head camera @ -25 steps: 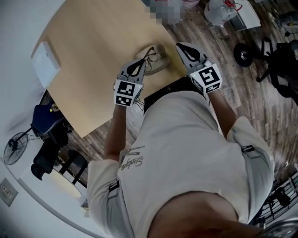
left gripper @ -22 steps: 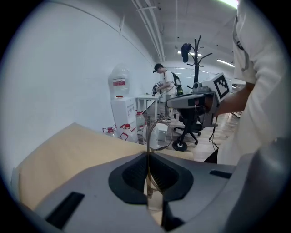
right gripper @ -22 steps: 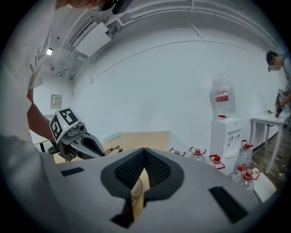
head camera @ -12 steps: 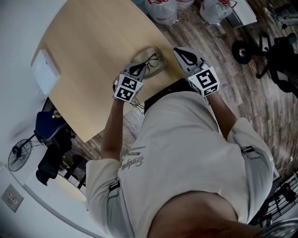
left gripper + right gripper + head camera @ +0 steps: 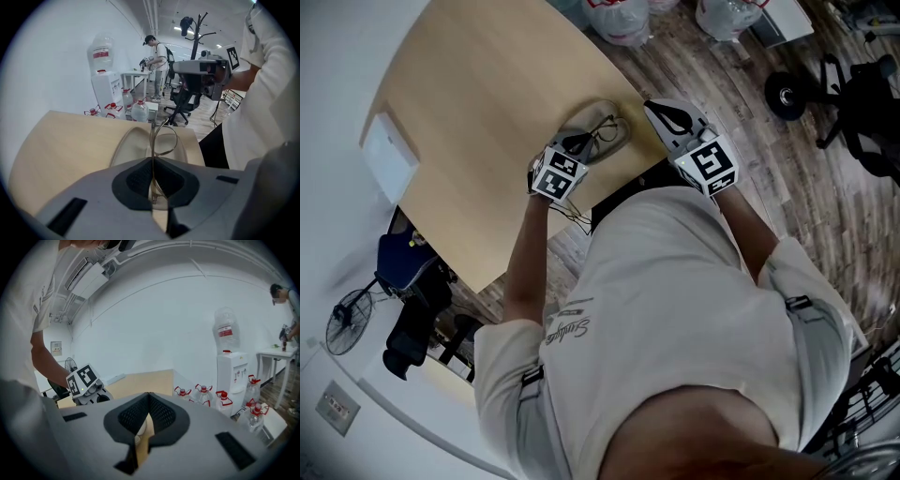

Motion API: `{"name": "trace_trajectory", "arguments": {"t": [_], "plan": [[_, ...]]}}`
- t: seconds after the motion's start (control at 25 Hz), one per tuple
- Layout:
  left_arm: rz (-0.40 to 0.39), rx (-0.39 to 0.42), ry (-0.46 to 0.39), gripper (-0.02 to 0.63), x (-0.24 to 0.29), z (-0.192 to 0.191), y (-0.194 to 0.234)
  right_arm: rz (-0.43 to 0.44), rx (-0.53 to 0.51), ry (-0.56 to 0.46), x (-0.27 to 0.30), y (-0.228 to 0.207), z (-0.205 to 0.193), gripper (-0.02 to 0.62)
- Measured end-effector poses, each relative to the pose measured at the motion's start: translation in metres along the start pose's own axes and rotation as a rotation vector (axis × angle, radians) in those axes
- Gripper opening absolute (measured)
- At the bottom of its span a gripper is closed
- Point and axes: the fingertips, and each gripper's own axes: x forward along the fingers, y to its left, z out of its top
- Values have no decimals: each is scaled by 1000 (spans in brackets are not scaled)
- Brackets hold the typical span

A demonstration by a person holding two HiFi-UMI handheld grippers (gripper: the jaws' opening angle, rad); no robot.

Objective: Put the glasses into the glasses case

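Glasses (image 5: 153, 137) between jaws of left gripper (image 5: 151, 158), partly hidden

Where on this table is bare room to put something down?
Bare: the wide table stretch between the white box and the case. Crowded: the near corner, with case, glasses, left tongs and right tongs.

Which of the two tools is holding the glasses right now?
The left tool: its jaws are shut on the thin frame of the glasses, over the glasses case. The right tool is shut with nothing between its jaws.
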Motion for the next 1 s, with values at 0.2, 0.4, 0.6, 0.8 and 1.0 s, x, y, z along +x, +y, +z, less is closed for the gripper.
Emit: {"name": "trace_trajectory", "arguments": {"t": [0.2, 0.4, 0.6, 0.8, 1.0], "plan": [[-24, 11, 49, 20, 8, -3, -1, -2, 16, 2, 2, -5, -4, -5], [-43, 37, 103, 20, 16, -5, -5, -8, 57, 5, 2, -8, -8, -5], [-76, 50, 150, 20, 23, -9, -8, -4, 74, 3, 4, -4, -10, -5], [-83, 66, 201, 20, 28, -16, -9, 1, 77, -1, 6, -1, -8, -5], [-93, 62, 227, 20, 33, -19, -9, -5, 88, -1, 6, -3, -10, -5]]}}
